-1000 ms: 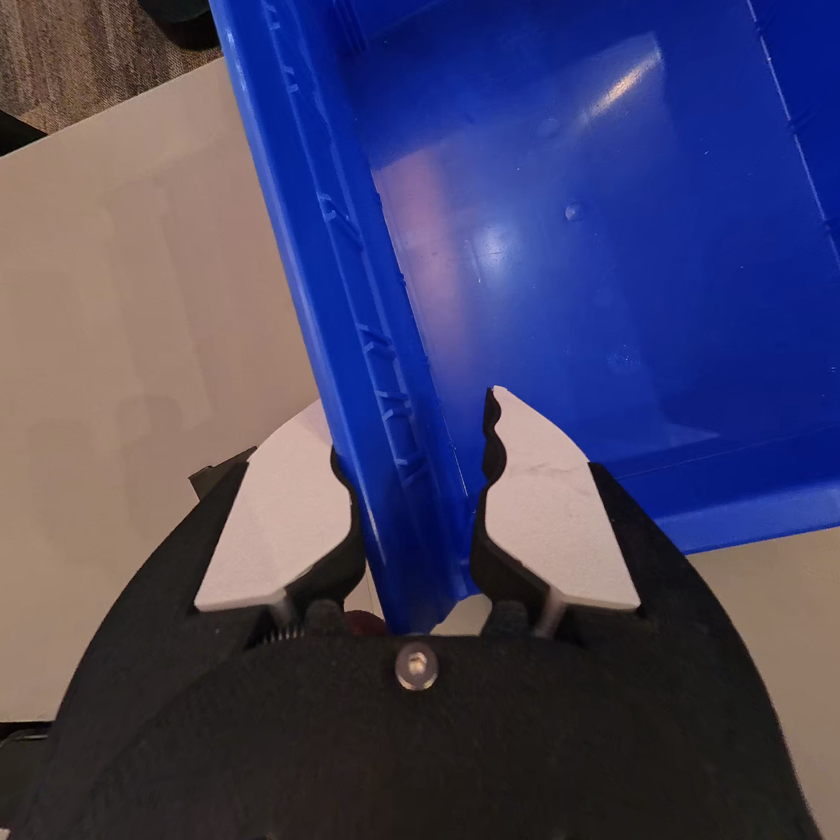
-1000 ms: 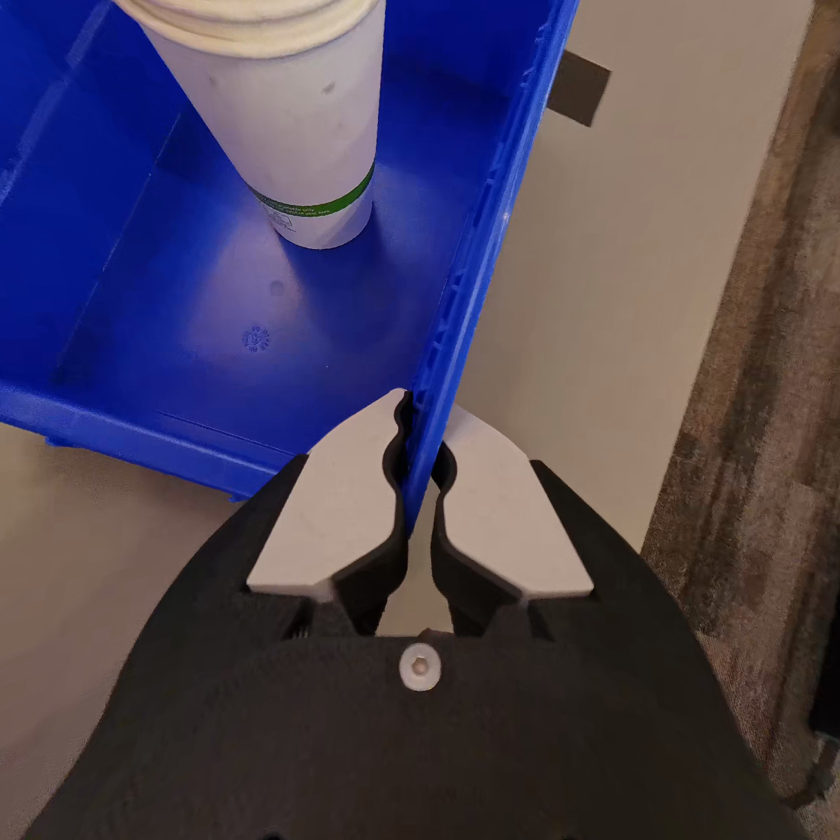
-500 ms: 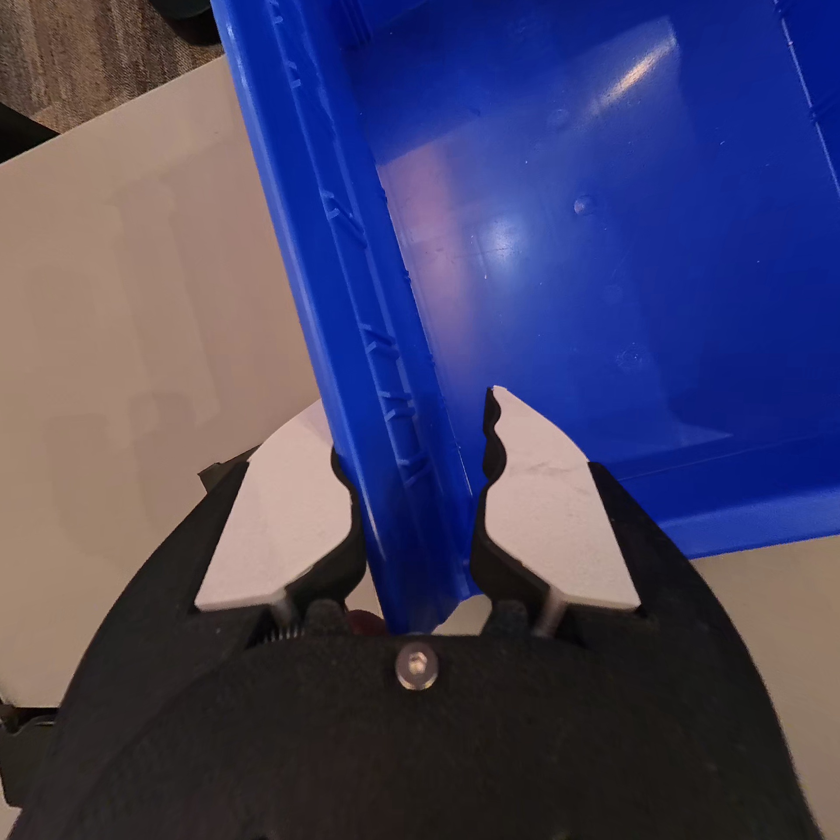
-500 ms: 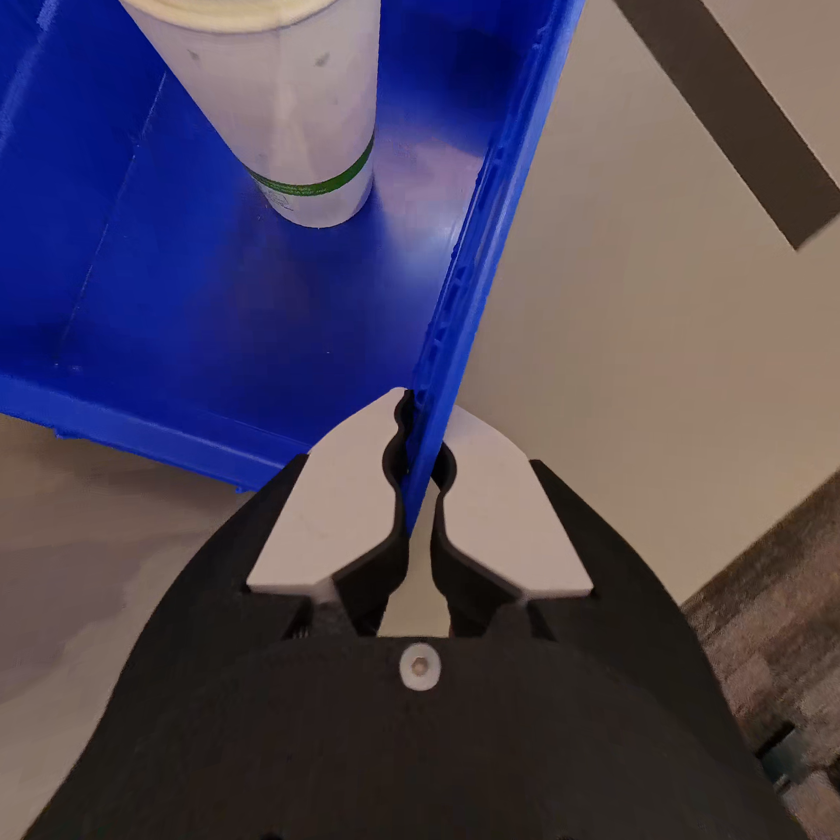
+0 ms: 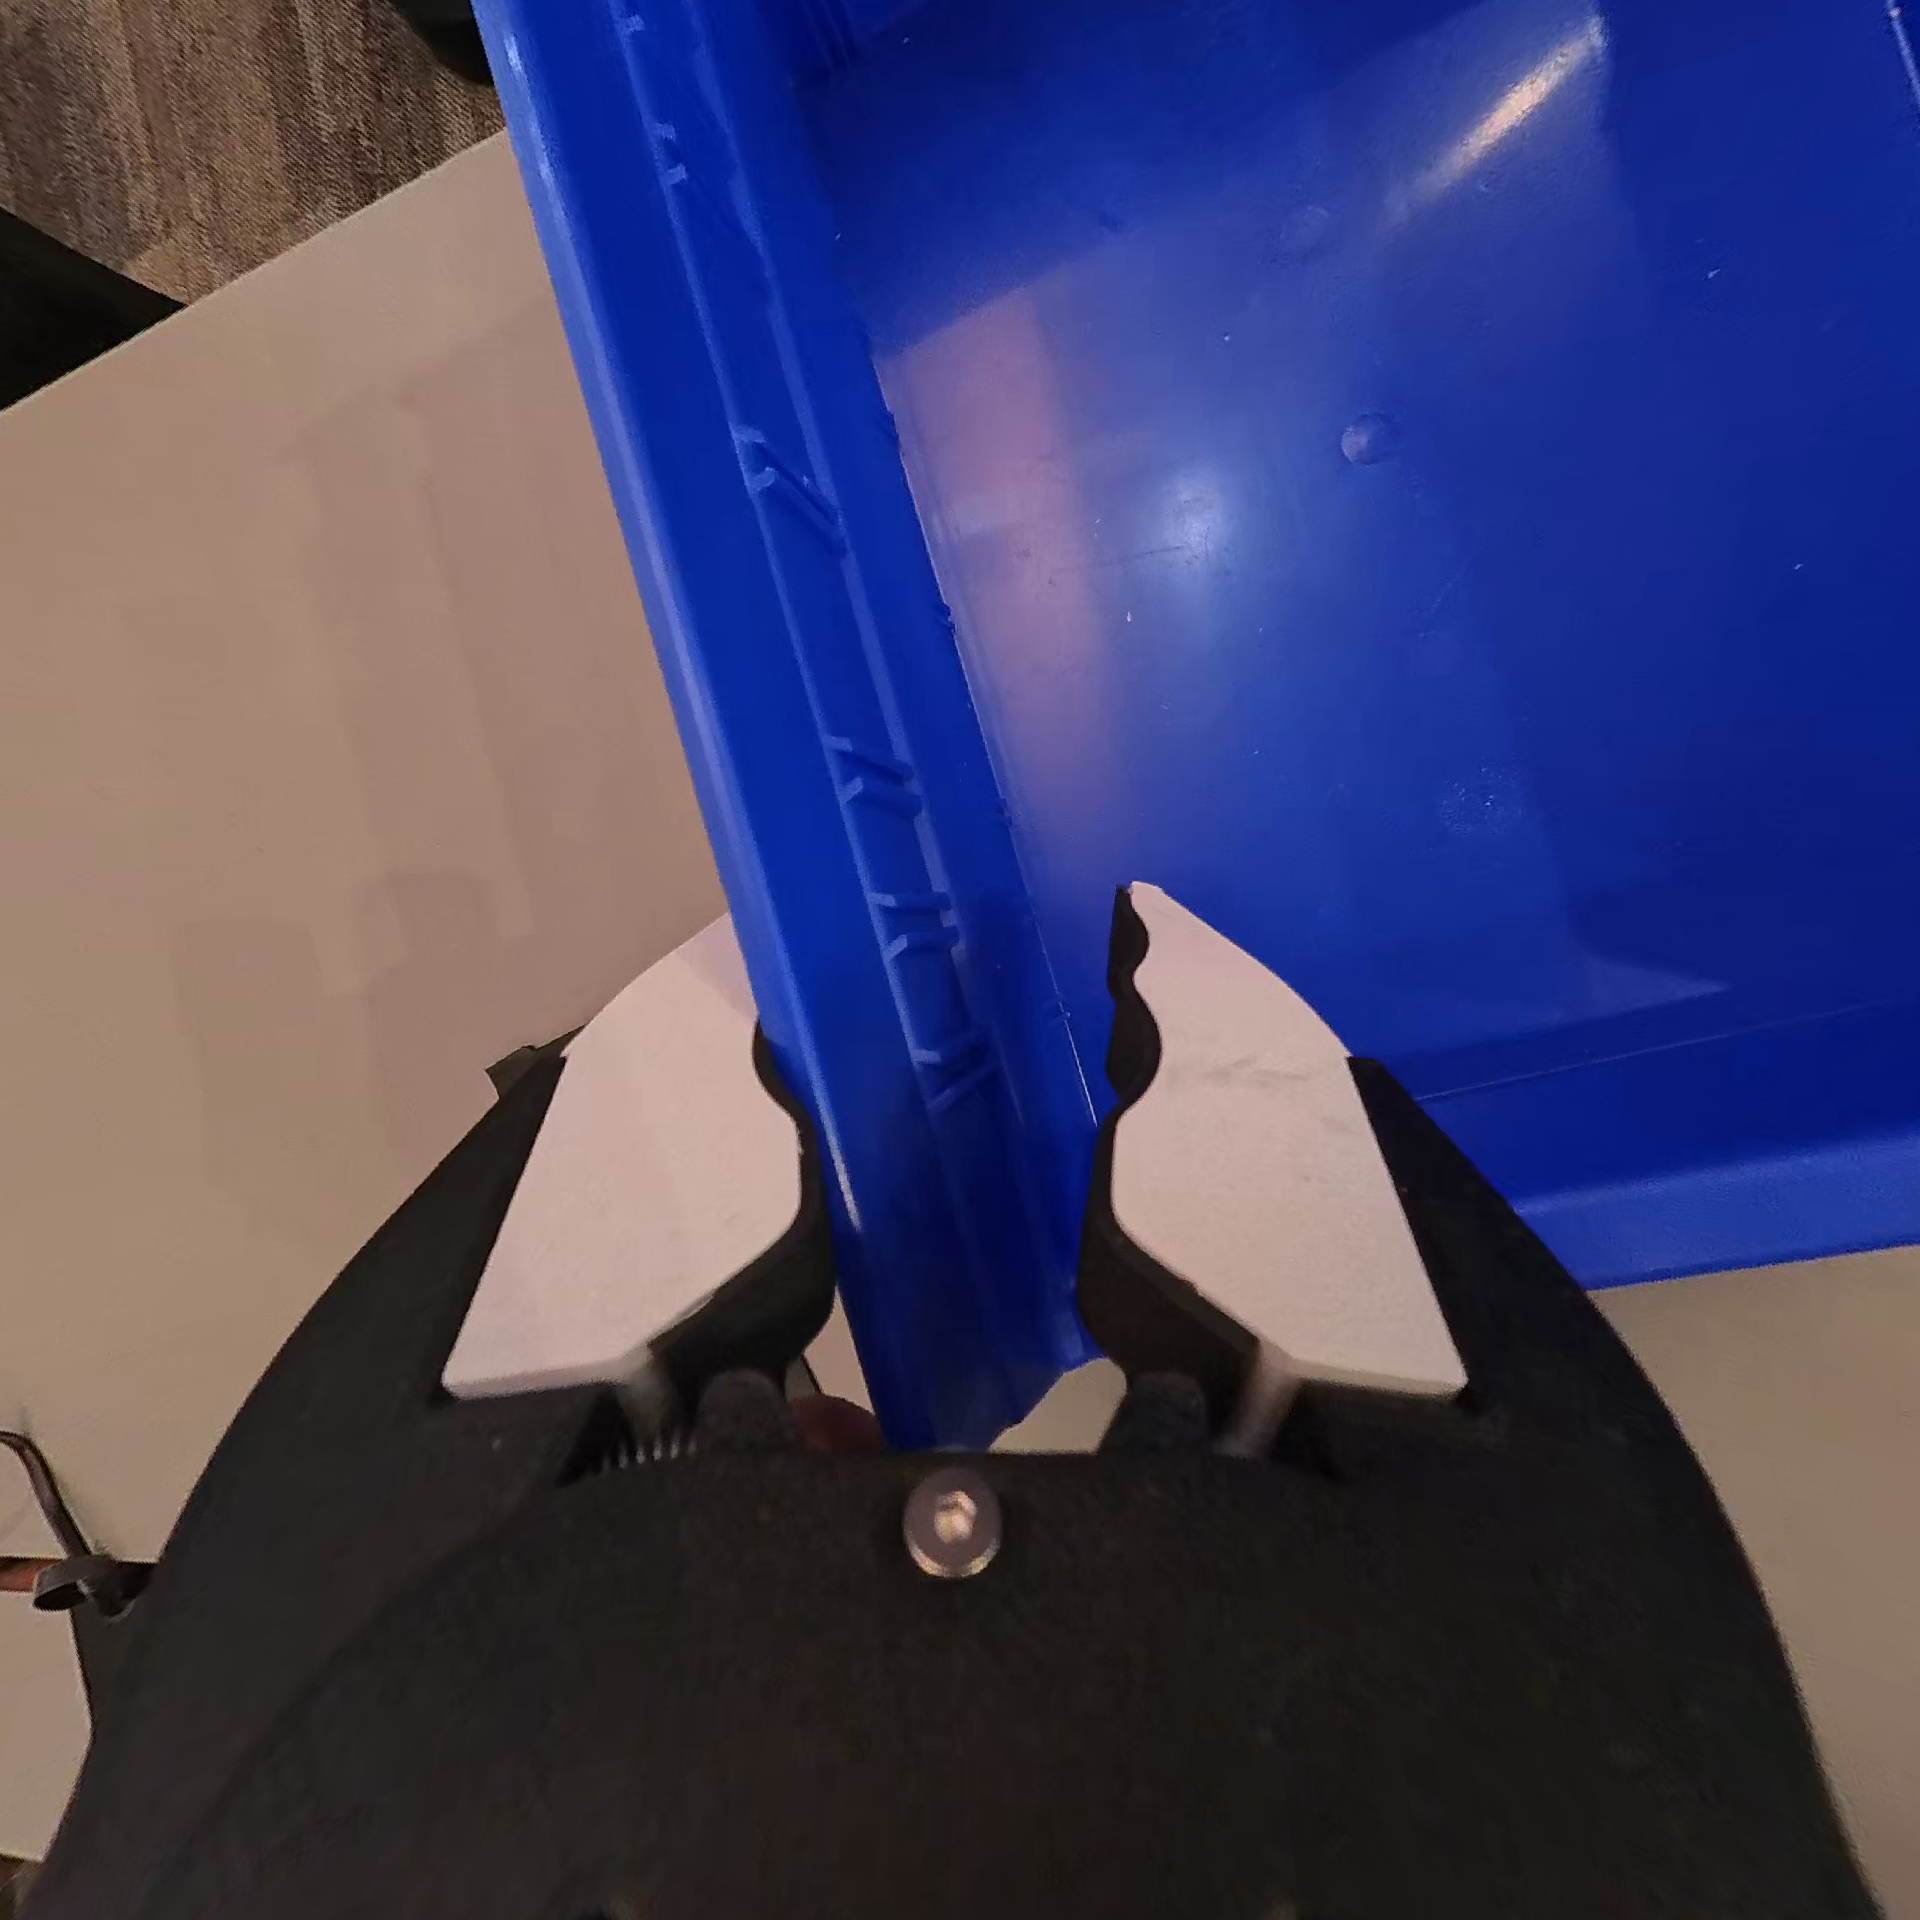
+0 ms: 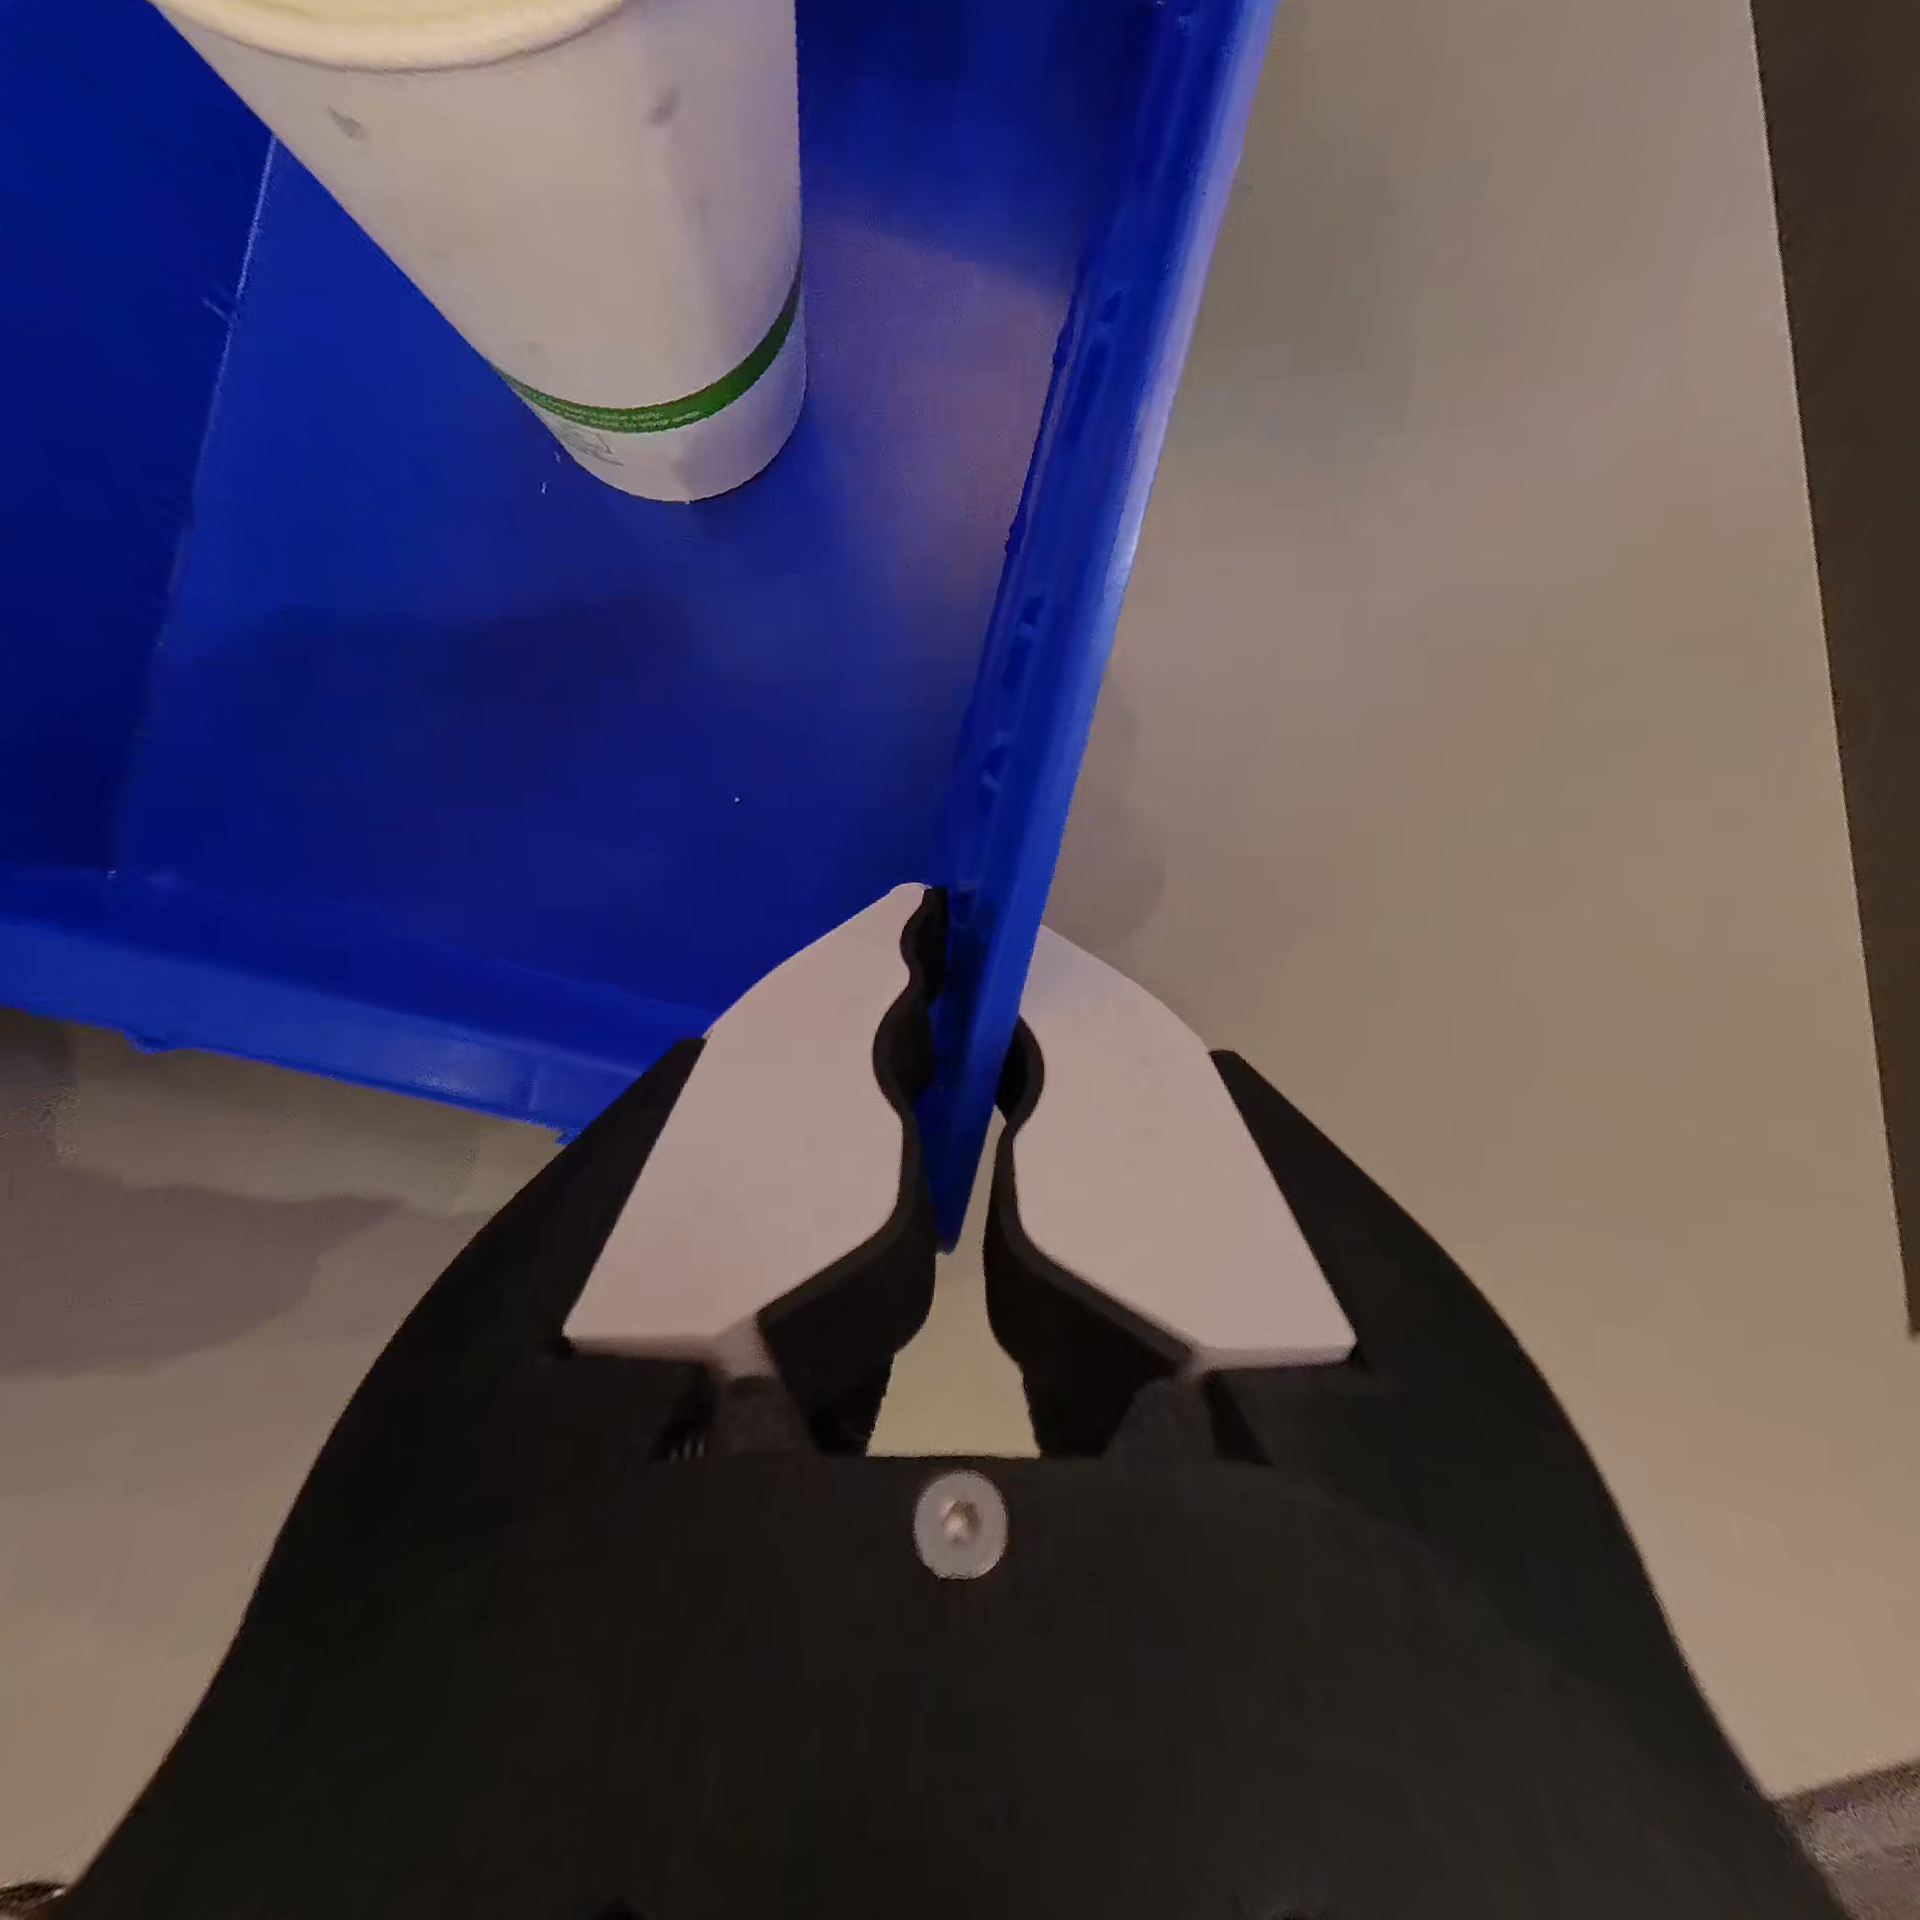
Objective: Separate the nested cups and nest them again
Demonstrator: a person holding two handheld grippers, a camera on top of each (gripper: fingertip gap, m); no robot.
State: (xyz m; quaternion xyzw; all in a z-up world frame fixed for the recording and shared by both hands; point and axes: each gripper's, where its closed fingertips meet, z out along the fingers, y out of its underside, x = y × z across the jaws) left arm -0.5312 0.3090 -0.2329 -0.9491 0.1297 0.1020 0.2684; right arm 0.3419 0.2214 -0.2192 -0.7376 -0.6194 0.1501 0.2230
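On the beige table (image 6: 1455, 727), both tongs hold the blue plastic bin (image 6: 520, 727): right tongs (image 6: 961, 997) clamp its thin wall, left tongs (image 5: 940, 1039) straddle its thick rim; the upright white paper cup stack (image 6: 582, 239) stands ahead-left of the right tongs.

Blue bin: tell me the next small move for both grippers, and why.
Probably set the blue bin down flat and let go. The right gripper pinches one wall and the left gripper straddles the opposite rim, so neither is free for the white cup stack standing inside.
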